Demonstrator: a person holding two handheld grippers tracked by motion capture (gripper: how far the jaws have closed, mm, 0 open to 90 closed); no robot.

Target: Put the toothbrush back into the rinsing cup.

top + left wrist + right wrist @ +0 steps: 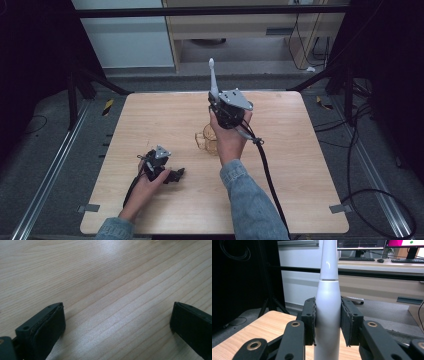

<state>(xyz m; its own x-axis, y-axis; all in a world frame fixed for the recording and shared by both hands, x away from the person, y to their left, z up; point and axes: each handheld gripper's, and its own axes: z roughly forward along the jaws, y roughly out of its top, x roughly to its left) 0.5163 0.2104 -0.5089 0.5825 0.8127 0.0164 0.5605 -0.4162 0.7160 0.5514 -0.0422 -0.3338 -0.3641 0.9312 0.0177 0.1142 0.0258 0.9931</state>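
White toothbrush (pixel 327 315) upright betw. right gripper (pixel 327 323) jaws, clamped.

High view sits above the near edge, looking forward and down across the whole wooden surface (pixel 190 200), with both forearms coming in from the bottom and the floor beyond the far edge. The left gripper view rides low on the left tool (pixel 167 172), right down on the wood, its two black jaws rising at the bottom corners, grain close and sharp. The right gripper view looks level from the raised right tool (pixel 216 102), along its jaws, out past the far corner of the surface (pixel 262 327) toward a desk with monitors (pixel 362 243). All three views share that surface.
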